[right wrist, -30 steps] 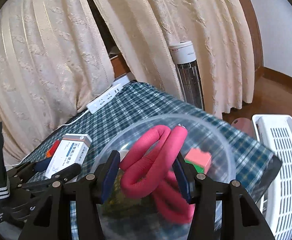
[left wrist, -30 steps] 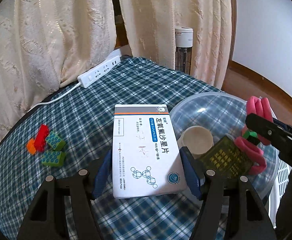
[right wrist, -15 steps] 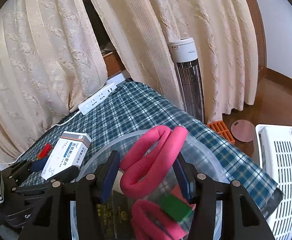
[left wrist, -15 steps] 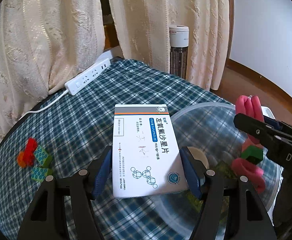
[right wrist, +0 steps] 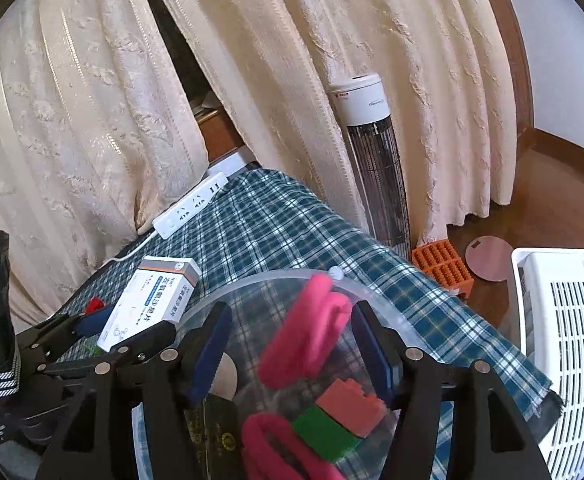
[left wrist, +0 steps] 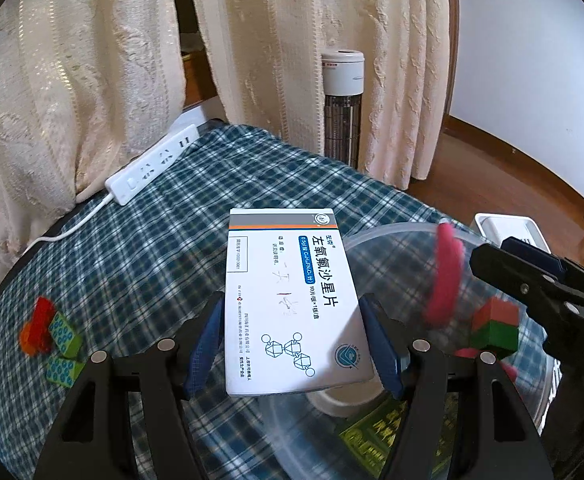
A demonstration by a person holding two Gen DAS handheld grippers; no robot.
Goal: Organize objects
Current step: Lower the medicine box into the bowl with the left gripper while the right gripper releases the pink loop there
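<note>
My left gripper (left wrist: 292, 320) is shut on a white medicine box (left wrist: 292, 300), held flat above the checked tablecloth beside the rim of a clear plastic bowl (left wrist: 391, 232). My right gripper (right wrist: 292, 320) hangs over the clear plastic bowl (right wrist: 276, 276) with its jaws opening. Between them a pink foam loop (right wrist: 307, 340) is blurred, loose, and apart from the left pad. From the left wrist view the pink foam loop (left wrist: 445, 280) hangs just left of the right gripper (left wrist: 503, 256). In the bowl lie a red-and-green brick (right wrist: 339, 412), another pink loop (right wrist: 268, 436) and a green packet (left wrist: 379, 432).
Loose red, orange and green bricks (left wrist: 50, 336) lie at the table's left. A white power strip (left wrist: 152, 168) sits at the far edge by the curtains. A tower heater (right wrist: 371, 152), an orange block (right wrist: 443, 268) and a white plastic basket (right wrist: 563, 340) stand off the table's right side.
The right jaws have widened and the pink loop has come loose, slipping down toward the bowl. The left gripper with the box has moved right, nearer the bowl.
</note>
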